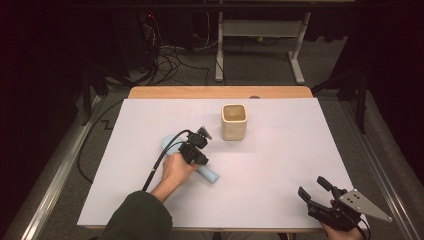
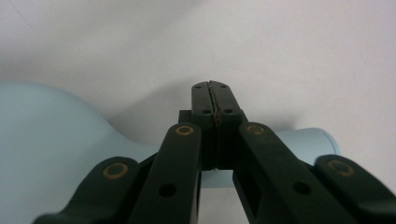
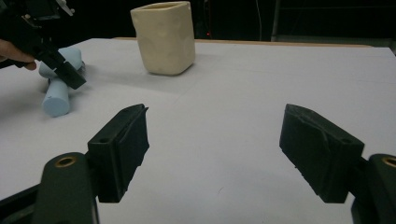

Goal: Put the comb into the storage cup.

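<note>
Now the left gripper (image 1: 201, 161) sits low over the pale blue, smooth, bottle-shaped object (image 1: 172, 142) lying on its side on the white-covered bench (image 1: 280, 165), left of centre. From the left gripper view, its two black jaws are pressed flat together, pad against pad, with nothing between them, and the tips sit just above the pale blue object's narrow neck (image 2: 303, 144), whose wide rounded body (image 2: 46, 154) swells off to the left. Whether the closed tips actually touch the neck cannot be told. The person's left hand (image 1: 175, 170) wraps the gripper body, a dark green sleeve (image 1: 137, 217) coming in from the bottom edge and a black cable (image 1: 162, 157) looping back from the gripper.

Over at the near right corner of the bench, the right gripper (image 1: 314, 189) is held with its jaws spread wide and nothing in them; the right gripper view looks between them across bare white bench. A cream, square-mouthed ceramic cup (image 1: 234, 121) stands upright toward the far side, well apart from both grippers, a short way beyond the blue object.
</note>
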